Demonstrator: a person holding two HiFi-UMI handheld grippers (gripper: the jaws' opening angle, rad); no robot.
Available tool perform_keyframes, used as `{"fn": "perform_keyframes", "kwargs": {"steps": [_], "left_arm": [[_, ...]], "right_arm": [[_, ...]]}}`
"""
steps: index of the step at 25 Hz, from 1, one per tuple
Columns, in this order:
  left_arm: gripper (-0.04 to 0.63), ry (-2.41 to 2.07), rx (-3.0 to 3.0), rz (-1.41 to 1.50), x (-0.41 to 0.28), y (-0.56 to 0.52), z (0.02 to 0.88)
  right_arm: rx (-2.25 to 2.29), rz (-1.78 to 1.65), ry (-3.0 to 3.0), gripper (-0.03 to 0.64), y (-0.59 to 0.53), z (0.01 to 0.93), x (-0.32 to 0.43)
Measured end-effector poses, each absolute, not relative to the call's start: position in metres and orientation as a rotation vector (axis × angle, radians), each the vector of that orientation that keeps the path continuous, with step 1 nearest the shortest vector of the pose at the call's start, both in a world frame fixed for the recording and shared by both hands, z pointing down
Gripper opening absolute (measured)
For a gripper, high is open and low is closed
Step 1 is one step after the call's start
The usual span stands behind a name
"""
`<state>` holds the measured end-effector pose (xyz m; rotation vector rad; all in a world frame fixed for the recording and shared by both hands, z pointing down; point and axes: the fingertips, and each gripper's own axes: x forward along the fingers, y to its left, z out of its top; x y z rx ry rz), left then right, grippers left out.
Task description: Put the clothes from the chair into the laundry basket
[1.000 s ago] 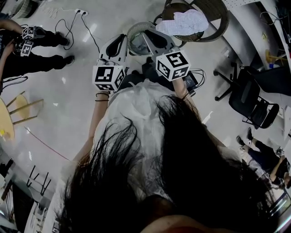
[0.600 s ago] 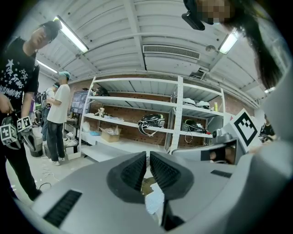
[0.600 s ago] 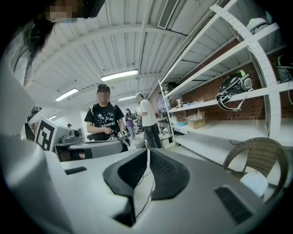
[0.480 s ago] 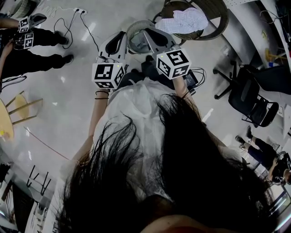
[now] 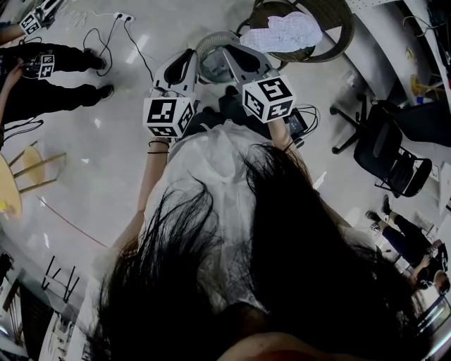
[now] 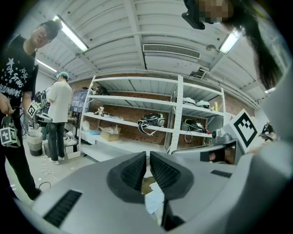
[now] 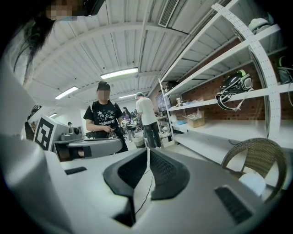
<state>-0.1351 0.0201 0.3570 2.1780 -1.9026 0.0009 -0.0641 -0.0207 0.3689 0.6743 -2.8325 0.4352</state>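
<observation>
Left tongs, right tongs (both closed) above glossy floor.

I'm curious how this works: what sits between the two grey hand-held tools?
The round pale woven laundry basket shows between the grey left tool and grey right tool in the head view.

Crumpled white patterned garment on the round wicker chair, just beside the round laundry basket

Left gripper and right gripper side by side, forearms bent upward — jaws together on both
</observation>
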Motion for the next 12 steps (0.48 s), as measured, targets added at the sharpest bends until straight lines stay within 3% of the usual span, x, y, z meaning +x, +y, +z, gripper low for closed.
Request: {"fn": "perform_keyframes", "kwargs": {"steps": [12], "left_arm": [[0.037,-1.893,2.183,-0.004,-0.1302,0.0096,0.3566]], "right_arm": [[0.675,0.42,-2.814,0.034,-0.0294,0.3722,-0.0576]]}}
